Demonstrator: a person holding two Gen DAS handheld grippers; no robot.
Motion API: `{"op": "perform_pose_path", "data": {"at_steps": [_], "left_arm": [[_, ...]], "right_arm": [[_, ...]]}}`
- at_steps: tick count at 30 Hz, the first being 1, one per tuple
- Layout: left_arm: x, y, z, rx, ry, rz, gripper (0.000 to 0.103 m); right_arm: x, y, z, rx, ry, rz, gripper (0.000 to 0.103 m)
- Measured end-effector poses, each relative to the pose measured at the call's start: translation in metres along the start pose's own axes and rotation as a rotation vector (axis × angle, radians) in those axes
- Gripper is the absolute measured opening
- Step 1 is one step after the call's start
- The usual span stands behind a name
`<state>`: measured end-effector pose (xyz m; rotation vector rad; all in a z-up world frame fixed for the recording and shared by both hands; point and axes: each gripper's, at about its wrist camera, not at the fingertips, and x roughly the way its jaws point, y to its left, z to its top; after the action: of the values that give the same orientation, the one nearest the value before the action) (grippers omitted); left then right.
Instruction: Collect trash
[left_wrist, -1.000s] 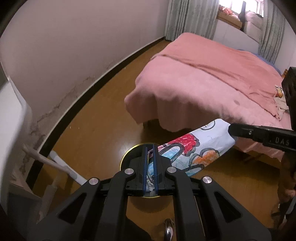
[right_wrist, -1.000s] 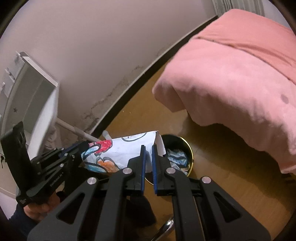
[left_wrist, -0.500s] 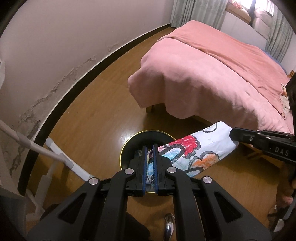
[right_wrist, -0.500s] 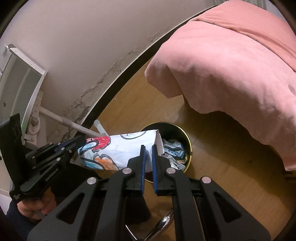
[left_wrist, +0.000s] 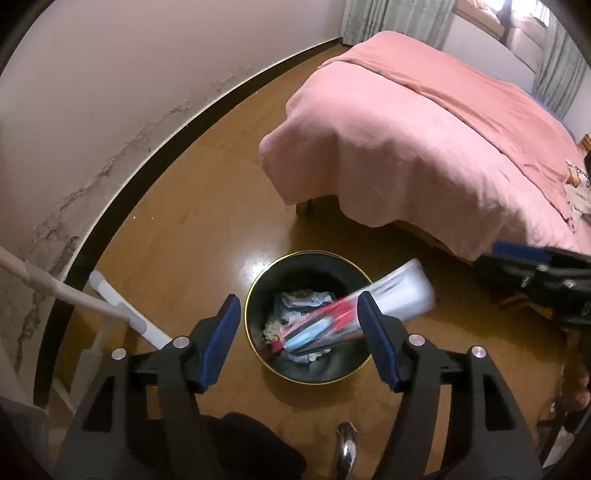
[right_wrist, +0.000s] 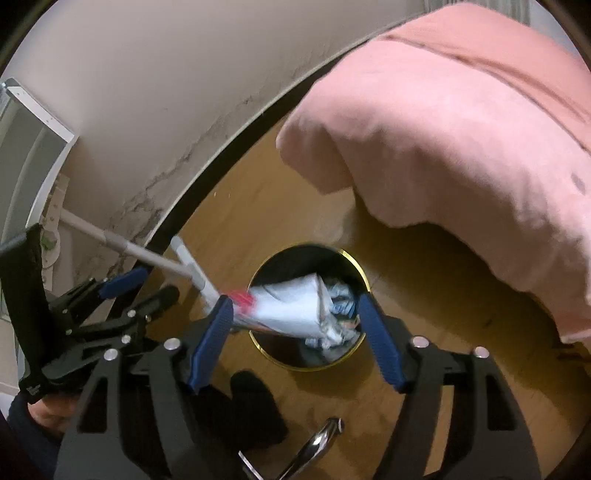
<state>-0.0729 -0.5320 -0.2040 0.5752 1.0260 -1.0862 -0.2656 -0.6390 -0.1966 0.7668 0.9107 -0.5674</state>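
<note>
Round black bin (left_wrist: 364, 369) with gold rim on bare wood floor (left_wrist: 207, 206), wall skirting left, pink bed (left_wrist: 424, 147) just beyond; left gripper (left_wrist: 297, 336) and right gripper (right_wrist: 295, 339) both spread wide, gripping nothing; colourful drawn paper (left_wrist: 332, 321), motion-blurred, lies across the bin mouth, long axis slanting, white end over the rim, red end down inside on crumpled trash (left_wrist: 295, 301).

Glossy wood floor (left_wrist: 192, 229), soft pink cloth bedspread (left_wrist: 424, 147), printed paper sheet (right_wrist: 295, 306)

Both wrist views steeply downward, near; shared black bin (left_wrist: 309, 317) (right_wrist: 309, 306)
</note>
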Motion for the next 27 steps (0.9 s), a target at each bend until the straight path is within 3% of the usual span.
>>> {"op": "perform_pose_path", "data": {"at_steps": [10, 15, 18, 21, 27], "left_arm": [[-0.027, 0.000, 0.006, -0.021, -0.047, -0.007, 0.067], [-0.081, -0.003, 0.010, -0.024, -0.126, -0.021, 0.075], [-0.136, 0.006, 0.007, -0.040, -0.212, -0.024, 0.087], [-0.198, 0.031, -0.004, -0.071, -0.298, 0.051, 0.093], [-0.308, 0.130, -0.058, -0.256, -0.406, 0.300, 0.096]], "right_arm": [[-0.012, 0.003, 0.004, -0.010, -0.022, 0.003, 0.069], [-0.046, 0.027, 0.014, -0.084, -0.103, -0.041, 0.069], [-0.074, 0.063, 0.023, -0.178, -0.180, -0.050, 0.069], [-0.099, 0.120, 0.032, -0.279, -0.248, -0.013, 0.071], [-0.112, 0.264, 0.030, -0.472, -0.285, 0.111, 0.075]]}}
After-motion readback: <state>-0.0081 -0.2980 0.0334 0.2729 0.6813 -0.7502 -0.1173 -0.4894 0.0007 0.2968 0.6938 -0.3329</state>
